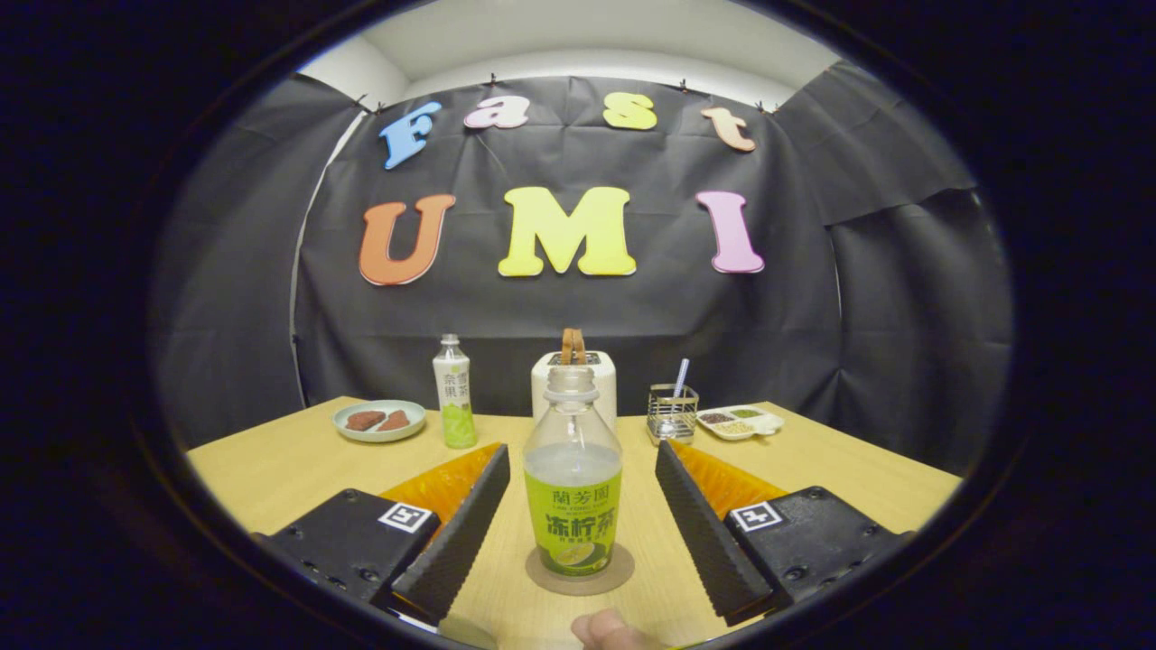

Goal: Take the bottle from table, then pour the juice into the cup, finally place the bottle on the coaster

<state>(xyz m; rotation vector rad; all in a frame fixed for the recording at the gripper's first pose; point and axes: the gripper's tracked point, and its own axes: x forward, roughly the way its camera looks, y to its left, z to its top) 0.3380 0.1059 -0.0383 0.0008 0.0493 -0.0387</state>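
A clear uncapped bottle (573,478) with a green label and pale juice stands upright on a round brown coaster (580,571) on the wooden table (280,469). It is between the two fingers of my gripper (582,469), which is open with a gap on each side of the bottle; neither finger touches it. A fingertip of a person's hand (607,629) shows just below the coaster.
Beyond the bottle stand a white toaster (587,377) with bread in it, a second capped bottle (454,392), a plate (378,421) with brown food, a wire holder (673,412) with a straw, and a divided snack tray (741,422).
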